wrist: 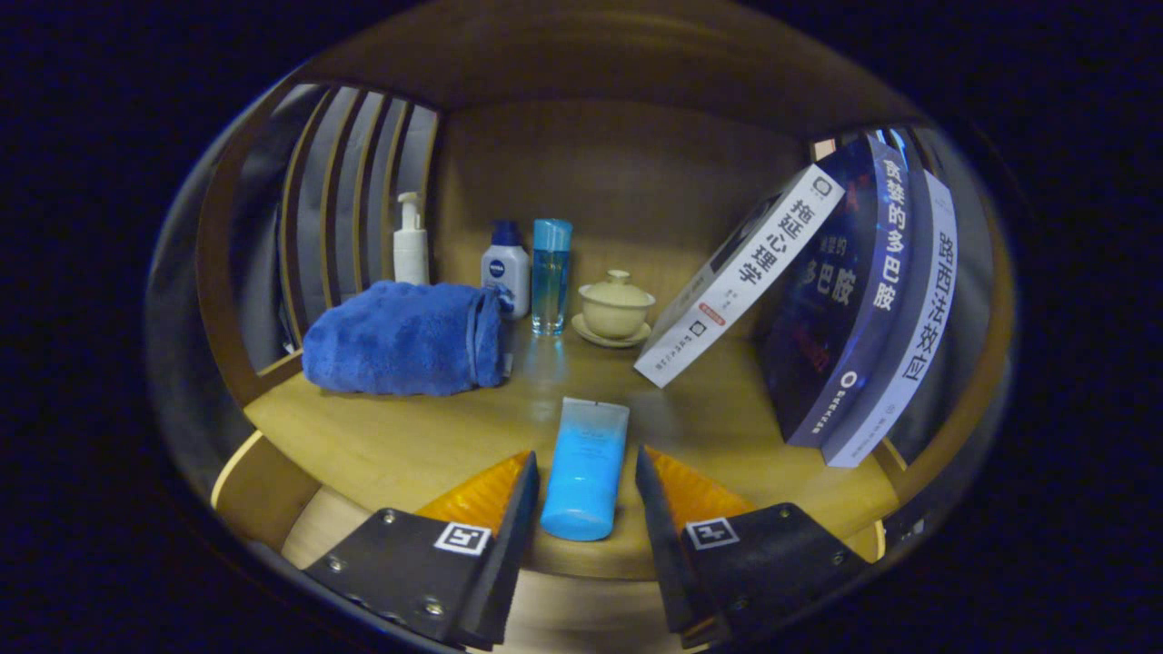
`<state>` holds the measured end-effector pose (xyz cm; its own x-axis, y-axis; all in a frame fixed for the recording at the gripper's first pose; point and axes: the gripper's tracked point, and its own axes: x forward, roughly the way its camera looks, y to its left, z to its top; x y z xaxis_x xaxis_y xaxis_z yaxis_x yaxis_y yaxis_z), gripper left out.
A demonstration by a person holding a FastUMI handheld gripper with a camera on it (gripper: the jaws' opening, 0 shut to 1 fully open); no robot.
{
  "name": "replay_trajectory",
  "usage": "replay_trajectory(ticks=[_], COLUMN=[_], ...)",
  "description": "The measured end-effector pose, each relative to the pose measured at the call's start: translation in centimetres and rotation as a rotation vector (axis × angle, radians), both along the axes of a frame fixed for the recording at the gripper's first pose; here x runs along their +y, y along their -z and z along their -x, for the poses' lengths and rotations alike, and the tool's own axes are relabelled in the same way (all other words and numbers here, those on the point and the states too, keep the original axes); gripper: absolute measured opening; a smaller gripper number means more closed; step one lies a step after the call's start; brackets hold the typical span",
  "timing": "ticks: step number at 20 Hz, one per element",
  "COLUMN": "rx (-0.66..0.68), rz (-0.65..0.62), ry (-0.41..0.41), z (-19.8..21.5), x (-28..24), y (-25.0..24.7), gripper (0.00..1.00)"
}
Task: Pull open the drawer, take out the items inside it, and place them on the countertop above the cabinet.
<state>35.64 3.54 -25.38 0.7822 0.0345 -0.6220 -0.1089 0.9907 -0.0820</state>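
A light blue tube [584, 468] lies flat on the wooden countertop [391, 436], cap end toward me, near the front edge. My gripper [586, 456] straddles it. The left finger [513, 509] and right finger [656, 509] stand on either side with a narrow gap to the tube on each side, so the gripper is open. The drawer is out of sight.
At the back stand a white pump bottle [411, 241], a white-and-blue bottle [506, 268], a clear blue bottle [551, 277] and a lidded cream cup on a saucer [616, 307]. A rolled blue towel [404, 338] lies left. Leaning books [854, 291] fill the right.
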Motion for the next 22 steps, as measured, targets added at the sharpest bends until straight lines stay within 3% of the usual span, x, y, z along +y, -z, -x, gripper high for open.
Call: replay_trajectory(ticks=[3, 4, 5, 17, 22], rx=[0.011, 0.012, 0.009, 0.054, 0.134], rz=[0.005, 0.012, 0.010, -0.112, -0.063], ry=[0.000, 0.015, 0.009, -0.235, -0.282], z=[0.7, 1.1, 1.5, 15.4, 18.5], x=[-0.1, -0.6, -0.7, 4.8, 5.0], y=[-0.8, -0.9, -1.3, -8.4, -6.7], gripper=[0.39, 0.39, 0.31, 0.31, 0.31])
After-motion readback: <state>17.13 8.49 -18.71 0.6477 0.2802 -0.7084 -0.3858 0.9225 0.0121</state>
